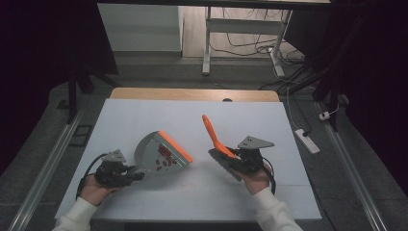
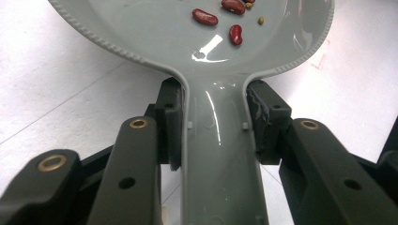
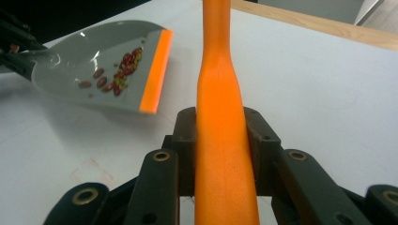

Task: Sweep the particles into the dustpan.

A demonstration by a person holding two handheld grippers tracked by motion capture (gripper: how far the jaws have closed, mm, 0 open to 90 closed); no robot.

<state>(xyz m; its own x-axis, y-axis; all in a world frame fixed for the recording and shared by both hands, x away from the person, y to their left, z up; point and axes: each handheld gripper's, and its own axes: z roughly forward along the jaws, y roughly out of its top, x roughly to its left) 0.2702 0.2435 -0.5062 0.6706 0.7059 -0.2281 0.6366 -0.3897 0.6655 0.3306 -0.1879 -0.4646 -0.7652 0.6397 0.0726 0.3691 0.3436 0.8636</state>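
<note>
Your left claw (image 1: 136,174) is clamped on the grey handle of the dustpan (image 1: 161,155); in the left gripper view the two pads press the handle's sides just short of where it widens into the pan (image 2: 220,154). From that claw the pan runs out toward 2 o'clock in the high view, its orange lip (image 1: 175,146) at the far end, facing your other hand. A small heap of red beans (image 1: 165,155) lies inside, toward the lip, with a few tiny greenish ones mixed in, as the right gripper view shows (image 3: 117,75). The pan's lip seems raised above the white bench (image 1: 144,120), though whether its underside touches the surface you cannot tell.

Your right claw (image 1: 230,161) is closed on the brush (image 1: 216,142), gripping the orange handle low down, near the head. In the right gripper view the handle (image 3: 220,140) stands straight up between the jaws, filling the gap between them. From the claw the handle points toward 11 o'clock in the high view, and the dark bristles (image 1: 224,164) hang at the claw's near side, toward 7 o'clock.

The brush sits at about 3 o'clock from the dustpan, near it but apart, with bare bench between the orange lip and the bristles. Both tools are held over the near half of the bench.
</note>
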